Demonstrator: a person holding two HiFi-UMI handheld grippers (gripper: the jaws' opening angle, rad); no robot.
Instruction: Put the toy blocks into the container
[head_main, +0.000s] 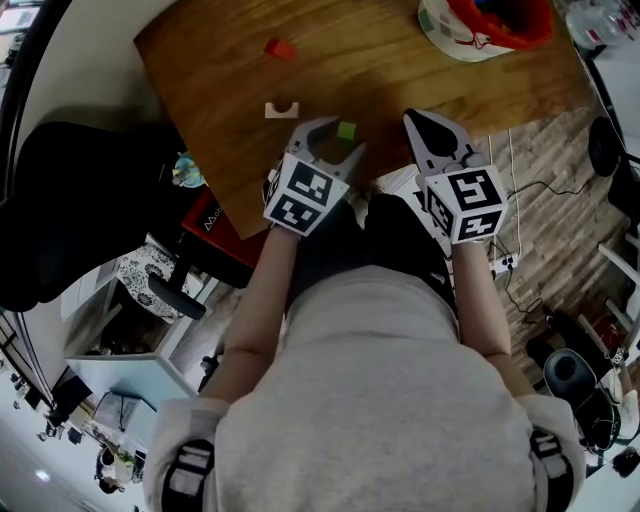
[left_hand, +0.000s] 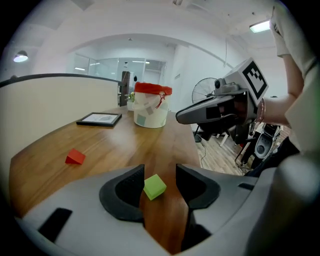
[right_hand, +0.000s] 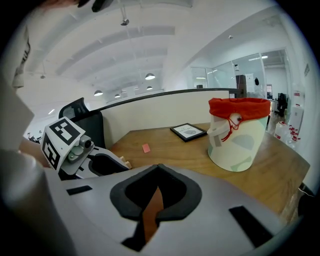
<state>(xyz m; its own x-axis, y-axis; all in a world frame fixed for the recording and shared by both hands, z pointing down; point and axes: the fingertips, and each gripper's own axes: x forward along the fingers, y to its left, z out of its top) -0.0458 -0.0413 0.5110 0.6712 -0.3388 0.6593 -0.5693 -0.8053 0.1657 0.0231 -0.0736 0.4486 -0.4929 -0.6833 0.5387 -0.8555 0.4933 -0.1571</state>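
The table (head_main: 400, 75) is warm brown wood with darker grain streaks. On it, the near block (head_main: 346, 130) is light green, the far block (head_main: 279, 47) is red, and the arch block (head_main: 281, 109) between them is pale bare wood. The container (right_hand: 235, 145) at the far right is cream-white with faint grey-green patches, a red lining and a red cord. The left gripper (head_main: 332, 138) and the right gripper (right_hand: 158, 167) are grey with black pads, and their cubes carry black-and-white square markers.

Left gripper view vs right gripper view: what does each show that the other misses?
Only left gripper view: the green block between the left gripper's open fingers, on the table. Only right gripper view: the wooden arch block beside the left gripper. Both: the container, the red block and the framed picture.
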